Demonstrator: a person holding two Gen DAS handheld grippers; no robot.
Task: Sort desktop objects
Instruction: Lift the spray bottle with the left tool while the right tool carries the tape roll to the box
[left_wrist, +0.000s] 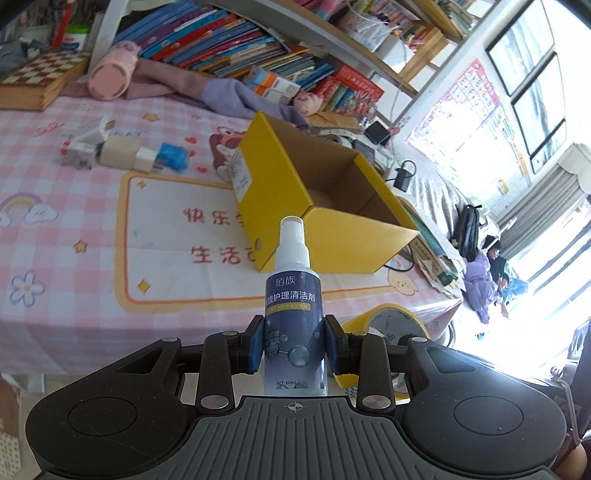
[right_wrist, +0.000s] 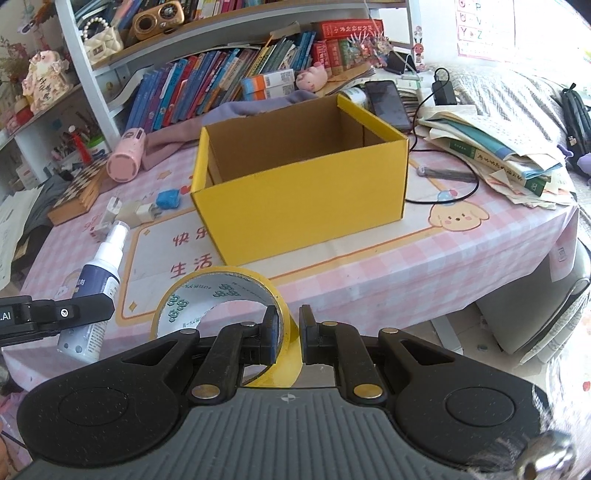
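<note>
the spray bottle (left_wrist: 295, 317) is squeezed upright by the left claw (left_wrist: 295, 345) so nothing spills. the tape roll (right_wrist: 221, 310) is pinched at its rim by the right claw (right_wrist: 289, 338), ready for the yellow box (right_wrist: 299, 184).

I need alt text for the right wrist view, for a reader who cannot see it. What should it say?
The right gripper grips the wall of a yellow tape roll held above a pink checked tablecloth. Behind stands an open yellow cardboard box, its visible inside empty. At left, the left gripper holds a white-and-blue spray bottle.
</note>
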